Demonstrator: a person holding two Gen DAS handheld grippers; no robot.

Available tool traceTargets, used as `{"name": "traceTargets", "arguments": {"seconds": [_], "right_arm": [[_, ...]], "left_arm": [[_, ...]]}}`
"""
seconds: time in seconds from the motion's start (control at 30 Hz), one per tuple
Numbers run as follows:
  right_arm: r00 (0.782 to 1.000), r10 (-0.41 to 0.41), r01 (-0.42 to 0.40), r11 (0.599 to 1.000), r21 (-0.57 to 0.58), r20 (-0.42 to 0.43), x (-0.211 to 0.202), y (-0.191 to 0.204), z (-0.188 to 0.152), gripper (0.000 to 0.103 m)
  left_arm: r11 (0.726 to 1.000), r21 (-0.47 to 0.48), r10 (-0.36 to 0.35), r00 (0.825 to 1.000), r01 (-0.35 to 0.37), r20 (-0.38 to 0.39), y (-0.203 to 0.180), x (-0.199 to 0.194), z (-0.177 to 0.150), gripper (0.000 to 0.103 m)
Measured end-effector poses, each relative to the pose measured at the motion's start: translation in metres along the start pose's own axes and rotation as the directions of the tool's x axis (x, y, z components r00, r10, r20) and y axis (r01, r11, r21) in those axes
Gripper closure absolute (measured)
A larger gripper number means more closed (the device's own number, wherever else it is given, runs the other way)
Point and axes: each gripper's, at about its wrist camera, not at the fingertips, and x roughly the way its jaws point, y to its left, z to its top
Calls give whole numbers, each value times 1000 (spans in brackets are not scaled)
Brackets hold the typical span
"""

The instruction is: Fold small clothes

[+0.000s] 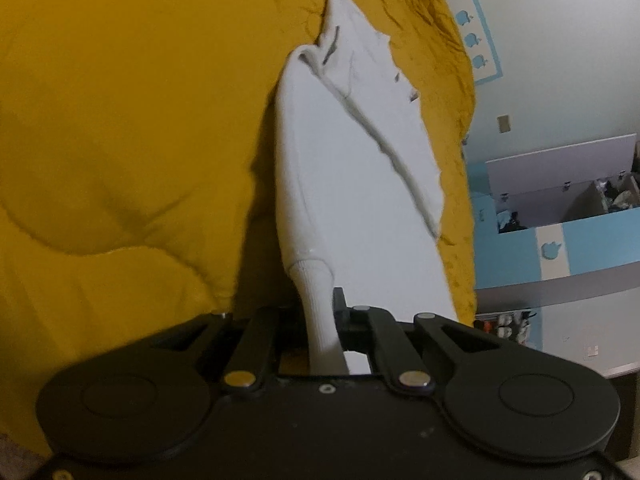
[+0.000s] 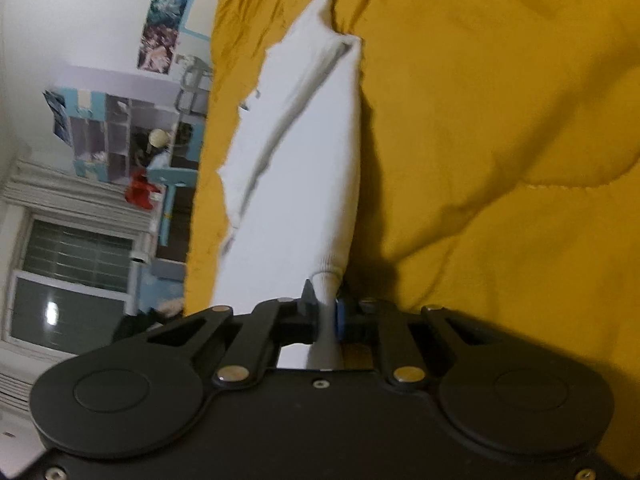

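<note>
- The white garment [image 1: 352, 184] is a small knitted piece with ribbed cuffs, and it looks like a top held by its two sleeve ends (that reading is a judgement, since the body is bunched). It fills the middle of both frames, running from the lower centre up toward the top centre.
- In the left wrist view the left gripper [image 1: 326, 320] has its jaws closed tight on one ribbed cuff, with cloth pinched between them and a little spilling back into the mechanism. The garment stretches directly away from the jaws, its long axis leaning slightly to the right of the frame.
- In the right wrist view the right gripper [image 2: 326, 312] is likewise clamped on a ribbed cuff of the same garment [image 2: 304, 152], which stretches straight ahead of the jaws.
- So each claw has its own end, and neither is nearer than the other; the cloth lies ahead of both along the finger line. The far tip touches or nearly touches the yellow quilt [image 1: 120, 140]; which one cannot be told.
- The garment casts a dark shadow on the quilt [image 2: 500, 120] beside it, so most of it seems lifted off the bed.
- The coming move probably depends on that lengthwise axis: lowering both ends together would lay the piece flat across the quilt for folding.
- Beyond the bed edge, at the right of the left view, are a white wall [image 1: 560, 40] and blue shelving [image 1: 580, 200].
</note>
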Motion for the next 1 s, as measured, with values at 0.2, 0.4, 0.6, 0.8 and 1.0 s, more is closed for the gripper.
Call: {"name": "traceTargets", "arguments": {"seconds": [0.2, 0.4, 0.6, 0.8, 1.0], "right_arm": [[992, 116, -117, 993, 32, 43, 7, 23, 31, 94], [978, 172, -172, 985, -8, 121, 45, 54, 109, 94], [968, 161, -158, 987, -29, 195, 121, 86, 217, 94], [944, -41, -20, 983, 181, 328, 203, 75, 304, 58], [912, -13, -68, 981, 183, 409, 192, 60, 270, 39]], "left_arm": [[994, 15, -111, 992, 111, 53, -30, 4, 44, 100], [983, 103, -162, 981, 151, 108, -77, 35, 138, 100], [985, 119, -142, 977, 124, 157, -116, 102, 250, 100], [999, -40, 8, 939, 6, 345, -103, 145, 323, 63], [1000, 20, -22, 958, 17, 286, -75, 116, 269, 62]]}}
